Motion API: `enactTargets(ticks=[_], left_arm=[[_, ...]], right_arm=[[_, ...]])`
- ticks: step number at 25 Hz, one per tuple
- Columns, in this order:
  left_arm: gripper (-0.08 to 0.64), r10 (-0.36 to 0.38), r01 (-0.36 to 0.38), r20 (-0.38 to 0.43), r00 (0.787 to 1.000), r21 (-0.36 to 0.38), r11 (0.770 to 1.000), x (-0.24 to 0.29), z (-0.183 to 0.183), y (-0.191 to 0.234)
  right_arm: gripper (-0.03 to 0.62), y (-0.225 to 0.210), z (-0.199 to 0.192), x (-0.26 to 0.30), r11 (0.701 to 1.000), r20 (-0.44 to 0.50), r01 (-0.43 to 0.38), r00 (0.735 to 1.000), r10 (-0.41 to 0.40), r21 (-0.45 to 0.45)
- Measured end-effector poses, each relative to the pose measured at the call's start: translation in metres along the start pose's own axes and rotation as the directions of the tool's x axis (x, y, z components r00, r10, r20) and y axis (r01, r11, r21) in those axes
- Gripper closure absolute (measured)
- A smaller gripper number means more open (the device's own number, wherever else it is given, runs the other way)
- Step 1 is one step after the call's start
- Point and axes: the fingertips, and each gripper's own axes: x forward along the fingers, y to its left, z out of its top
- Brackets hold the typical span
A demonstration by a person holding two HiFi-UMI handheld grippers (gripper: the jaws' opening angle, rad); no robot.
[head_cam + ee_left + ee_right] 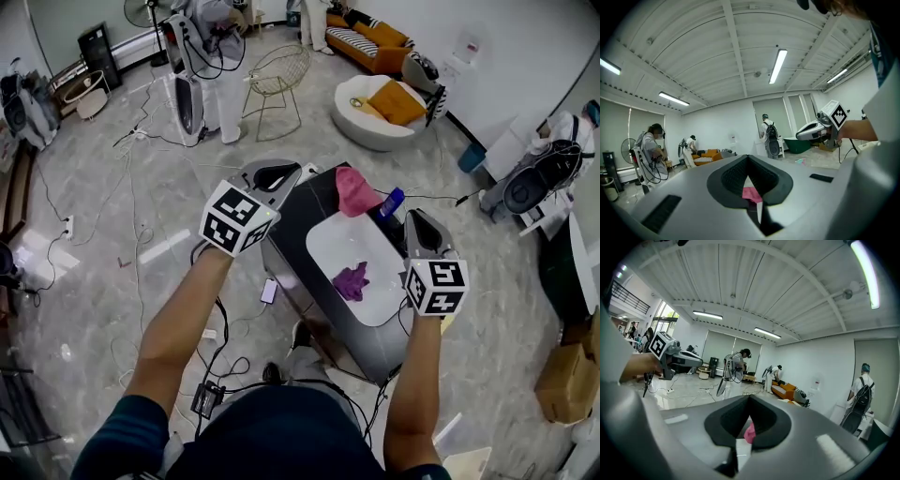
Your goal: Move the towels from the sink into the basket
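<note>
Left gripper [277,172] and right gripper [413,217] are held up either side of the white sink [323,246]. Jaws on both are closed, nothing gripped. A purple towel [352,281] is seen lying in the basin. A pink towel [356,190] is heaped on the dark counter [298,214] at the sink's far edge, beside a blue bottle [390,202]. Neither towel is touched.

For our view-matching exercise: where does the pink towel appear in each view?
Head view: pink towel heaped at the sink's far end.
Left gripper view: pink towel low centre, a small patch.
Right gripper view: pink towel low centre, likewise.
Shared landmark: the orange sofa.
</note>
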Motion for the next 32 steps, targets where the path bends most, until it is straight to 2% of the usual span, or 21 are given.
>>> enactTargets(ticks=[8, 18, 26, 32], left_arm=[[0.555, 0.017, -0.017, -0.069, 0.997, 0.005, 1.0, 0.044, -0.023, 0.035], [0.554, -0.038, 0.033, -0.168, 0.985, -0.03, 0.999, 0.153, -0.078, 0.054], [0.554, -0.077, 0.064, -0.258, 0.963, -0.057, 0.996, 0.239, -0.137, 0.072], [0.554, -0.112, 0.08, -0.324, 0.939, -0.112, 0.991, 0.298, -0.191, 0.079]], right_arm=[[0.583, -0.018, -0.014, 0.058, 0.999, -0.001, -0.04, 0.999, 0.04, 0.022], [0.583, -0.058, -0.065, 0.123, 0.997, -0.059, -0.05, 0.997, 0.054, 0.057], [0.583, -0.069, -0.113, 0.183, 0.993, -0.107, -0.078, 0.99, 0.087, 0.089], [0.581, -0.07, -0.163, 0.22, 0.986, -0.143, -0.094, 0.983, 0.113, 0.135]])
